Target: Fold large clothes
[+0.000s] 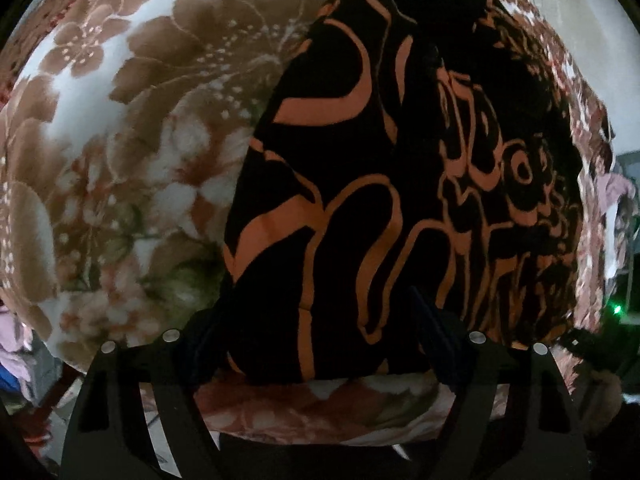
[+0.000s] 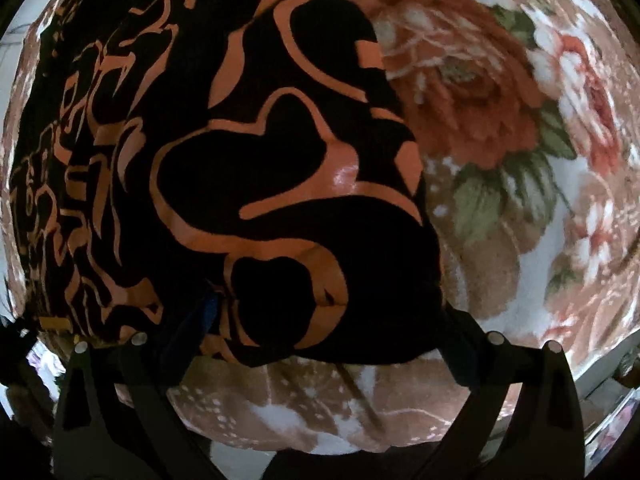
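Observation:
A black garment with orange swirl print (image 1: pixel 380 184) lies on a floral blanket. In the left wrist view my left gripper (image 1: pixel 316 344) stands open at the garment's near edge, with the cloth's near hem lying between its wide-apart fingers. In the right wrist view the same garment (image 2: pixel 240 168) fills the left and middle. My right gripper (image 2: pixel 328 344) is open too, its fingers either side of the garment's near edge. The fingertips of both grippers are partly hidden by dark cloth.
The floral blanket (image 1: pixel 132 128) in brown, white and red covers the surface under the garment; it also shows in the right wrist view (image 2: pixel 500 128). Clutter and a green light (image 1: pixel 617 309) sit beyond the blanket's right edge.

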### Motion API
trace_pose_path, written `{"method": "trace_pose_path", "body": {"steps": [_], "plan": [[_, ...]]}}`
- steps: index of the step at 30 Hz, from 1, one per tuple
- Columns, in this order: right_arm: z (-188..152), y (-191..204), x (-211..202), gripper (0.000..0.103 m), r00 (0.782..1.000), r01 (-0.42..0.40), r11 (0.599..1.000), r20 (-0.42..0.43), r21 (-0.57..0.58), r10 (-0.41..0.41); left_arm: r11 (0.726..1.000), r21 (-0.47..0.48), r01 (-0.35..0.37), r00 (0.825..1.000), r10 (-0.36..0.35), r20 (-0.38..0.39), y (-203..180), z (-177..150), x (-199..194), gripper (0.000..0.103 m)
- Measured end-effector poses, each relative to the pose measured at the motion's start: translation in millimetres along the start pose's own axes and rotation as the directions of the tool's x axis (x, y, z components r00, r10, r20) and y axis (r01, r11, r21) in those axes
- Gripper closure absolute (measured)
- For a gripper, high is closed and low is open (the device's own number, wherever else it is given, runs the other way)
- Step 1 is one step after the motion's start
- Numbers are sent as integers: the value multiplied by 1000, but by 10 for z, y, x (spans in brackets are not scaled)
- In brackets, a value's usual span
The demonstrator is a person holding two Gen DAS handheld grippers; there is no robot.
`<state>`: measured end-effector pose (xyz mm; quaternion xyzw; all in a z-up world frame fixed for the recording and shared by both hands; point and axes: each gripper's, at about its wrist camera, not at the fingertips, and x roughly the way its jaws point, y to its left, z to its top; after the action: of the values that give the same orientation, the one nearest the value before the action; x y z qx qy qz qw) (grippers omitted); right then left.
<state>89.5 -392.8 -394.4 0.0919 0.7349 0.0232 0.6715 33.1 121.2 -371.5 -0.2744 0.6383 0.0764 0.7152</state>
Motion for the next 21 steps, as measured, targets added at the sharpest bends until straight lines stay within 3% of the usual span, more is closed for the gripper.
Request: {"method": "trace_pose_path", "body": {"steps": [5,7,10,13,19,21], "plan": [[24,460,-121,4,995,-92,994,26,-60,94,999,10,46,999,-47,17,-197,22,-20,20],[12,622,-155,4,995,-92,992,35,-92,95,998,39,54,998,-54,23,-282,11,-17,17],[-5,528,-36,4,1000,-13,999,24,-37,14,997,80,8,1000,-9,16,-330,-17,71,17],[-42,360,16,5,998,55,998,15,28,-56,999,51,-6,1000,6,15,-213,-22,77,17],[-173,37,71,5,998,56,998,17,38,-57,998,32,-50,999,50,1,-74,-15,100,17],[2,-17,106,5,1000,-1,997,23,71,-1,999,21,-40,999,40,1,-92,1,116,18]]}}
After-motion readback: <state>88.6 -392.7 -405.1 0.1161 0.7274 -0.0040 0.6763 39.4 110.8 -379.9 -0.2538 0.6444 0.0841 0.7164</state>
